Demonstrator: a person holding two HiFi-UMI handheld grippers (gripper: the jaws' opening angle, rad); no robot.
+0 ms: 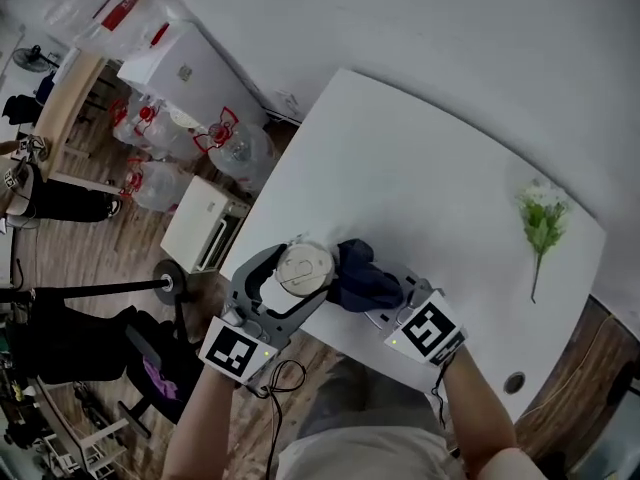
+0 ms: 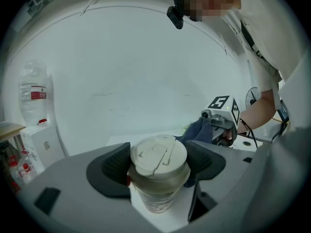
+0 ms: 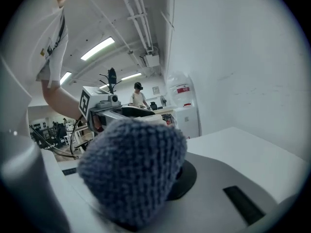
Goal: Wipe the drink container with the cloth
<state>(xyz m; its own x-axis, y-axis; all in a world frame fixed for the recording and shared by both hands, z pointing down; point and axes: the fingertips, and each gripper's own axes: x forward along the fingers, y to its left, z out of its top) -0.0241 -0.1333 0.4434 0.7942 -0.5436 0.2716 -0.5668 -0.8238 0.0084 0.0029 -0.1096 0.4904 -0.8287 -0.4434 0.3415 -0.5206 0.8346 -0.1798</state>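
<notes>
The left gripper (image 1: pixel 298 274) clamps its jaws on the lidded drink cup (image 2: pixel 158 178), which stands upright near the white table's (image 1: pixel 420 178) edge. The right gripper's (image 1: pixel 385 306) jaws pinch a dark blue cloth (image 3: pixel 133 171) that seems to touch the cup's side.

Knitted cloth (image 3: pixel 131 171) hid the jaws of the right gripper (image 3: pixel 141 181); the left gripper (image 2: pixel 156 163) masked the base of the lidded cup (image 2: pixel 158 188).
</notes>
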